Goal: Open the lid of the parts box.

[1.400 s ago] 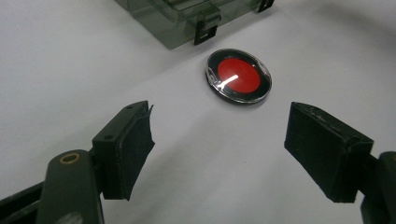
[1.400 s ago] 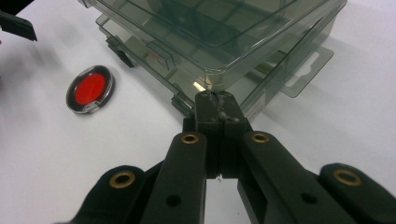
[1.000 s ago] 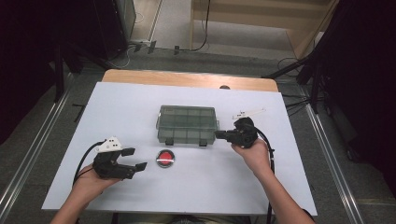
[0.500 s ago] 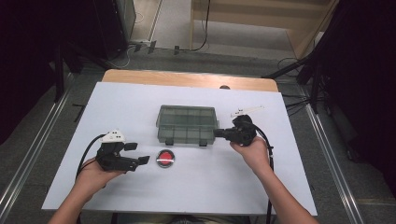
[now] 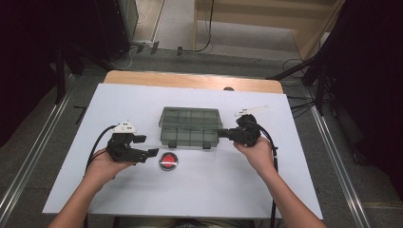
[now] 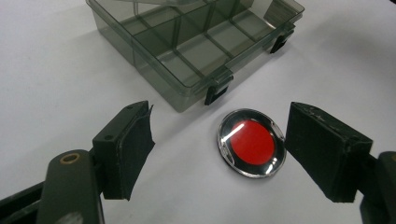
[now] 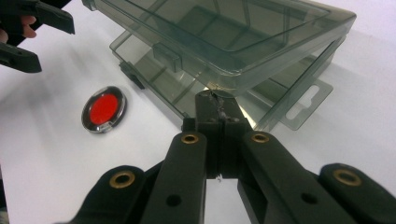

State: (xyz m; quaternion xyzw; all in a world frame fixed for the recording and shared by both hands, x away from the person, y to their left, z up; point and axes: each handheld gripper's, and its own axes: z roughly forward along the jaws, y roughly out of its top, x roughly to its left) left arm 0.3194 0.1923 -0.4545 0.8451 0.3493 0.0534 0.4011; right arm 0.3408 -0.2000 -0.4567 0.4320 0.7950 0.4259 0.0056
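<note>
A smoky clear compartment box [image 5: 190,126] sits mid-table with its two black latches facing me. In the right gripper view its lid [image 7: 224,28] is raised off the base [image 7: 187,88]. My right gripper [image 5: 220,132] is shut, and its tips [image 7: 215,100] are wedged under the lid's edge at the box's right end. A round red disc in a clear rim [image 5: 168,160] lies just in front of the box. My left gripper [image 5: 148,145] is open beside it. In the left gripper view the disc [image 6: 252,142] lies between the spread jaws, untouched.
The white tabletop [image 5: 199,199] has free room in front and at both sides. A wooden strip [image 5: 190,80] runs along the back edge. A thin white piece [image 5: 252,110] lies behind the right gripper.
My left gripper has moved right and forward, closing in on the red disc. The right gripper has stayed at the box's right end.
</note>
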